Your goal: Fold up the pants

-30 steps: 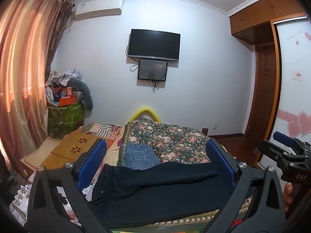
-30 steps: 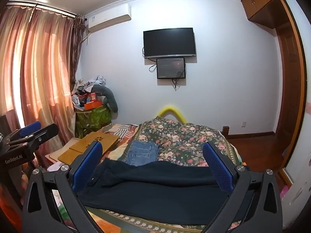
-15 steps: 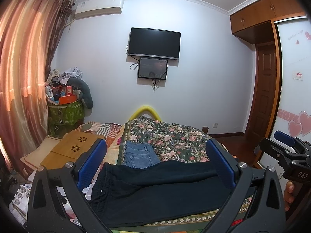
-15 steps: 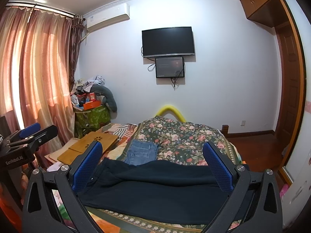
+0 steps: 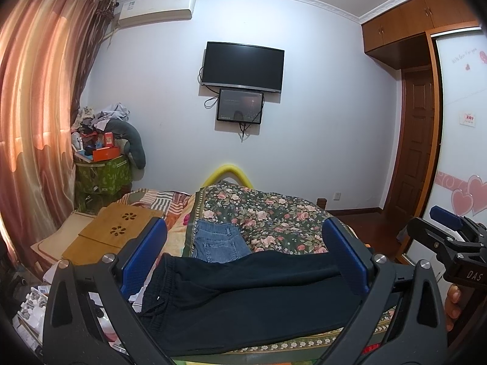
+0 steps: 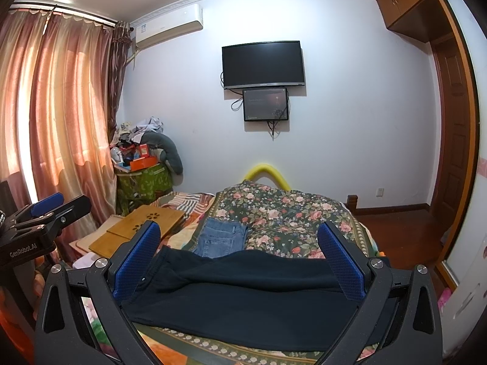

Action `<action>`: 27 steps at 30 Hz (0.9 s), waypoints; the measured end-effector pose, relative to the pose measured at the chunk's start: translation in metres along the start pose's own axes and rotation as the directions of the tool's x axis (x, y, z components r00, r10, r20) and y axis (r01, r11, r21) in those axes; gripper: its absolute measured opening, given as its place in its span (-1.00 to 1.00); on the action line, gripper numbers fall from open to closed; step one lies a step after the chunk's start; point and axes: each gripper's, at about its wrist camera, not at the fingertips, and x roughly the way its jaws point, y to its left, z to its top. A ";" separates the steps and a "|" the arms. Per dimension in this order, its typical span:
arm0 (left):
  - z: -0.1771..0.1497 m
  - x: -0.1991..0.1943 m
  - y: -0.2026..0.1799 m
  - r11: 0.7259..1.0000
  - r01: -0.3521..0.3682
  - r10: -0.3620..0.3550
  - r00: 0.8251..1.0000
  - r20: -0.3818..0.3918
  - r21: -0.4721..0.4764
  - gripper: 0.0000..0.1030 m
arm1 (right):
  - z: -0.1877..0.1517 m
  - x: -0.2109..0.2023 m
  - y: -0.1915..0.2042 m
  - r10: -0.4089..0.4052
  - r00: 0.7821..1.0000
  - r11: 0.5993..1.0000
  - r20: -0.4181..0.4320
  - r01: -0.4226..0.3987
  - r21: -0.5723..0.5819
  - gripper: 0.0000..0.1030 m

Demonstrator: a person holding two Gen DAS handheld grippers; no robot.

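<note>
Dark navy pants (image 5: 243, 298) lie across the near end of the bed, waistband to the left; they also show in the right wrist view (image 6: 243, 298). My left gripper (image 5: 243, 249) is open and empty, held above and in front of the pants. My right gripper (image 6: 240, 249) is open and empty, also above the pants. Each gripper shows in the other's view, the right one (image 5: 450, 240) at the right edge, the left one (image 6: 45, 216) at the left edge. Neither touches the cloth.
Folded blue jeans (image 5: 219, 243) lie on the floral bedspread (image 5: 274, 213) just beyond the pants. A wooden lap desk (image 5: 115, 231) sits left of the bed. A cluttered green box (image 5: 103, 173), curtains, a wall TV and a wardrobe surround the bed.
Both views have shifted very slightly; the grippers stay open above the pants. The pants have not moved.
</note>
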 end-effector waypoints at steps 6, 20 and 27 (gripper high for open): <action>0.000 0.000 0.001 1.000 0.002 -0.002 1.000 -0.001 -0.003 1.00 | -0.001 0.000 0.000 -0.001 1.000 1.000 -0.001 0.001 -0.001 0.99; 0.002 0.004 -0.002 1.000 0.011 -0.011 1.000 -0.003 -0.006 1.00 | -0.003 0.001 0.000 -0.004 1.000 1.000 0.000 0.004 -0.004 0.99; 0.001 0.004 -0.002 1.000 0.011 -0.011 1.000 -0.003 -0.009 1.00 | -0.003 0.001 0.000 -0.007 1.000 1.000 0.002 0.007 -0.007 0.99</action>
